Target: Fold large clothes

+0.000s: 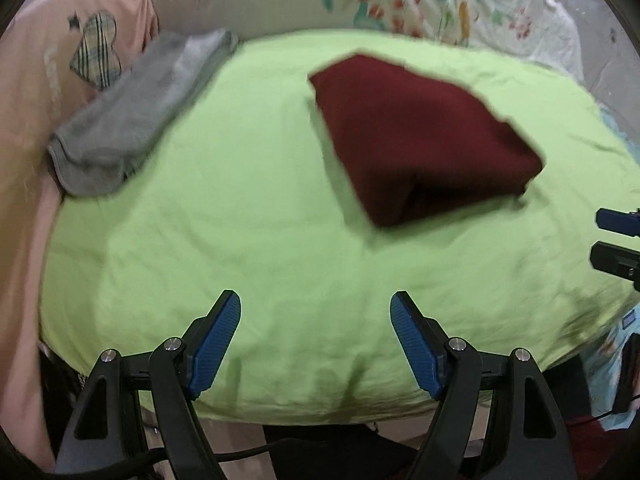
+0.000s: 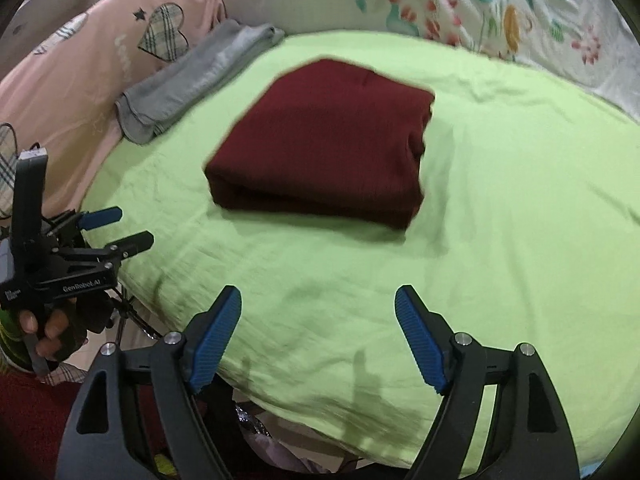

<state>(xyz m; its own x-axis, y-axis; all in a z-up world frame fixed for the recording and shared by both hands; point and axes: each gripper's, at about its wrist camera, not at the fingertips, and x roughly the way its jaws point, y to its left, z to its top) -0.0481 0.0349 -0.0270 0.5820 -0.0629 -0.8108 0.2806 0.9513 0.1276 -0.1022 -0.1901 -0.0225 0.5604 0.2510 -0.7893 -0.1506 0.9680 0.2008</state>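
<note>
Two tongs wide, empty: left gripper (image 1: 315, 340), right gripper (image 2: 318, 338) | maroon garment (image 2: 324, 140) folded at 12 o'clock | judged soft, thick, light | grip layered near edge.

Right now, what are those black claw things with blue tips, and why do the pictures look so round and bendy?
They are grabbing tools a person holds, one in each hand. Each carries a small camera with a wide lens, which bends the picture. One picture looks out from the left gripper, the other from the right gripper. Both are open and hold nothing. On the green sheet lies a folded dark red garment. A folded grey garment rests at the sheet's edge, beside a pink pillow. At the left of the right gripper's picture you see the person's hand holding the other tool.
</note>
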